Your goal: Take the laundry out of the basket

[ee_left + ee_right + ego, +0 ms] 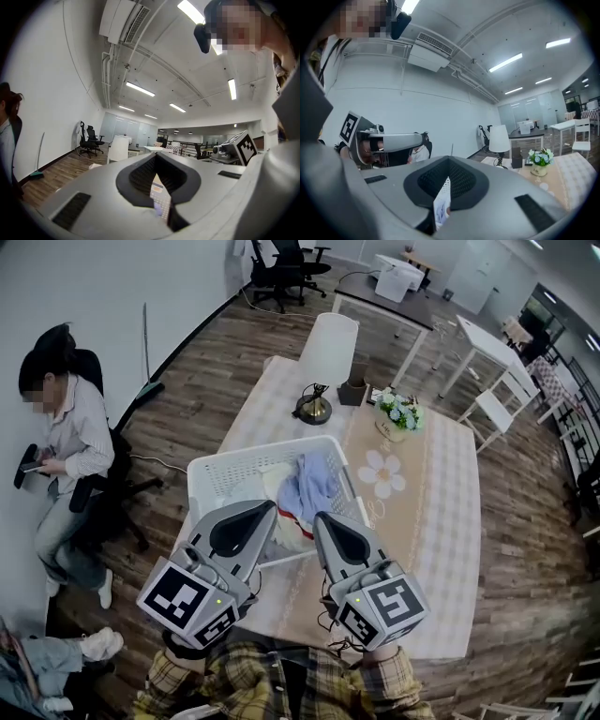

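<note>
Checked counter (450, 512) on wood floor (525, 596); basket (211, 474) with laundry (305, 488) at its 7 o'clock, lamp (326, 352) at 12; left gripper (271, 506), right gripper (320, 519): fingers closed, empty, over basket's 6 o'clock rim

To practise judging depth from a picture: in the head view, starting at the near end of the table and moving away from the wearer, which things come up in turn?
laundry basket → table lamp → black office chairs
</note>
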